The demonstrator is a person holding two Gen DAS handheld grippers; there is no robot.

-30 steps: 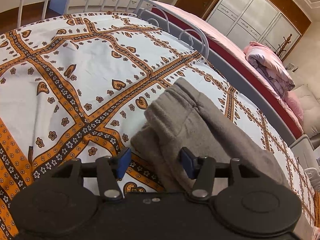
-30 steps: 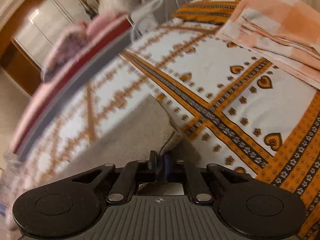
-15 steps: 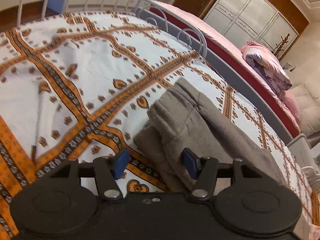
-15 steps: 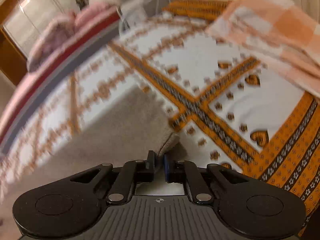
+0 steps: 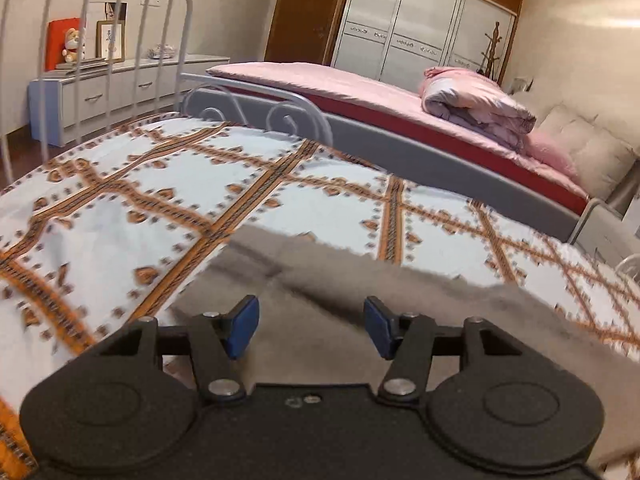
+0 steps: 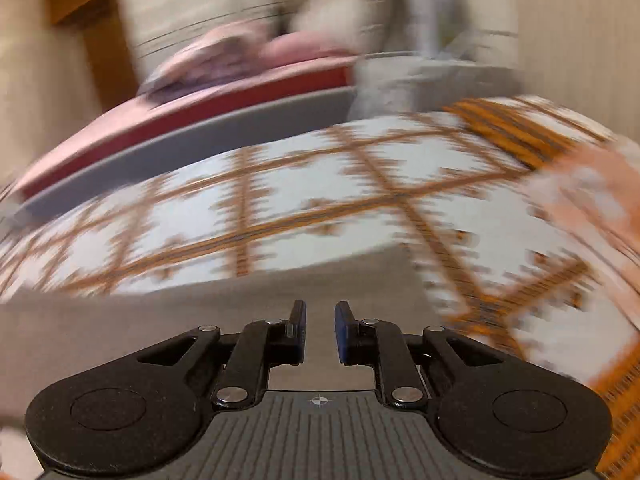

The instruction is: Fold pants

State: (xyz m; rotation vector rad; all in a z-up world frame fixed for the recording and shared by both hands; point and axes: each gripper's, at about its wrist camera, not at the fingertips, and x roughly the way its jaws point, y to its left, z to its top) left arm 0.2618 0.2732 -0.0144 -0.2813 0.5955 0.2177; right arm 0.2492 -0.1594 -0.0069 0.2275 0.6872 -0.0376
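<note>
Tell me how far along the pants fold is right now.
Partly done, it seems: the grey pants lie on the patterned bedspread with one layer apparently lapped over another, though blur hides the fold edges. Nothing is in hand: the left gripper is wide open over the fabric, and the right gripper is open with nothing between its fingers. Further folds likely remain.

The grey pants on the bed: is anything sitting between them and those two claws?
Nothing visible does. The left claw hangs open right over the grey pants, with only fabric beyond its tips. The right claw is also open, with grey cloth right ahead, though that view is badly blurred. The patterned bedspread around them shows no objects.
</note>
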